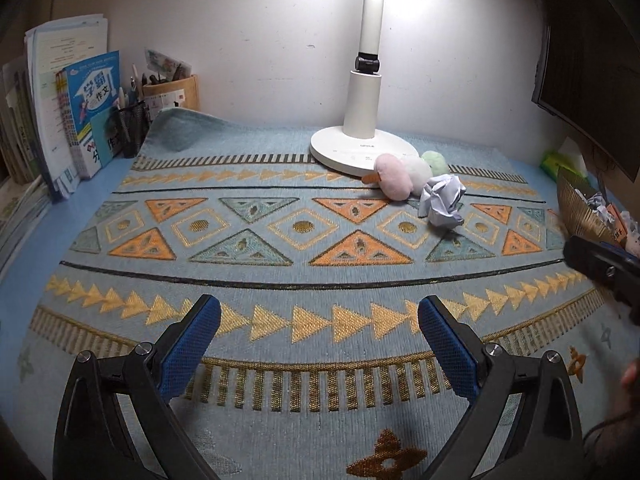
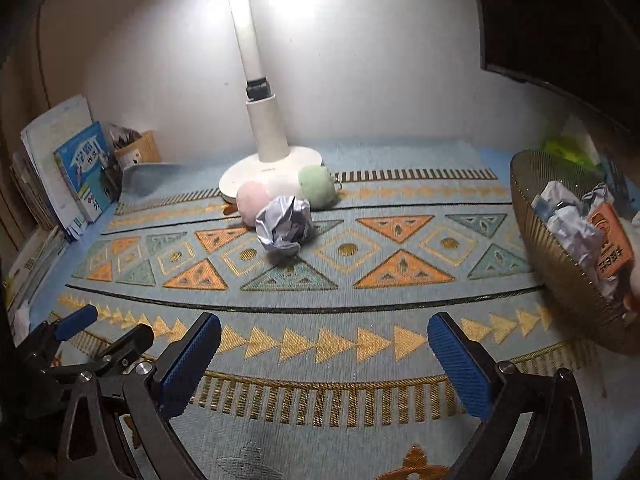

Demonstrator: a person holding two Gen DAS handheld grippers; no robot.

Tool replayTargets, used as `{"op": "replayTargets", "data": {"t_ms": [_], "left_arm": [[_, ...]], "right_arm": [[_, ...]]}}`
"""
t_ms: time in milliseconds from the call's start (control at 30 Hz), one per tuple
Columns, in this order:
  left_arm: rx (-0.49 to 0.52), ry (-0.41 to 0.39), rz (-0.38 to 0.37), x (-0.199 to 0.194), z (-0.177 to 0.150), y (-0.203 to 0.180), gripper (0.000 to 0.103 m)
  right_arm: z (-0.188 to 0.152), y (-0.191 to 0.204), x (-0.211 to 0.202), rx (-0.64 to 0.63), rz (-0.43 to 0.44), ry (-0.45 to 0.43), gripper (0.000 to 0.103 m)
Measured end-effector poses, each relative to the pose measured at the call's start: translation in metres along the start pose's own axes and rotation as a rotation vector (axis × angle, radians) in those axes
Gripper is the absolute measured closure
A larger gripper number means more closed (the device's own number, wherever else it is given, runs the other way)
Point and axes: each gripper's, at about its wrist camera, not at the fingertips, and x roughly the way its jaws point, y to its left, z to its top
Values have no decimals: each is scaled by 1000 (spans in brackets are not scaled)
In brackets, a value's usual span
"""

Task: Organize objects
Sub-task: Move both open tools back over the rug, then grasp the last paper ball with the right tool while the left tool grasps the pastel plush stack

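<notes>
Desk under a pale blue woven cloth point(image 2: 320, 312) patterned with orange and teal triangles, against a white wall. White lamp point(image 1: 362, 120) at the back; crumpled paper ball point(image 2: 285, 226) just before its base, touching a pink, white and green plush toy point(image 2: 280, 192). Gold ribbed basket point(image 2: 560, 272) at right, holding crumpled paper. Books point(image 1: 86, 112) stacked at left. Left gripper point(image 1: 319, 328) and right gripper point(image 2: 324, 346) both spread wide, holding nothing.

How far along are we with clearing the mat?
Partly done: the basket already holds crumpled paper and a carton. Nothing is in hand; the left gripper and right gripper are both open. Left: the paper ball and plush toy by the lamp base.
</notes>
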Motion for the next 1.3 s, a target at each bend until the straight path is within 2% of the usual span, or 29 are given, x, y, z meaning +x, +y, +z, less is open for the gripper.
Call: {"op": "replayTargets", "data": {"t_ms": [100,267,633,767,867,1000,1067,1133,1167,1200,1233,1300], "left_arm": [[9,24,-10,3,-1,-2,4],[-12,41,-26,5,-2,2,4],[-15,52,-37,7,-1,2,4],[-21,45,-37,6,-1,3,4],[-30,25,-56,1,2,6,4],[-72,49,-51,3,16,14,4],[-85,44,-73,3,32,16,4],[-87,34,-97,8,51,16,4],[-93,29,-106,13,61,16,4],[-99,28,-105,20,69,16,4],[-105,24,-99,26,77,16,4],[-124,27,-103,39,91,15,4]], "right_arm": [[-6,-5,16,28,30,54,0],[-7,-13,32,72,29,131,0],[-6,-11,32,66,31,139,0],[8,-4,36,54,117,155,0],[29,10,46,23,148,171,0],[58,21,76,16,111,178,1],[67,20,97,51,141,212,15],[73,19,116,103,215,260,35],[75,18,122,126,238,265,38],[76,18,125,129,235,250,45],[77,17,124,118,214,230,58],[78,10,120,103,188,207,61]]}}
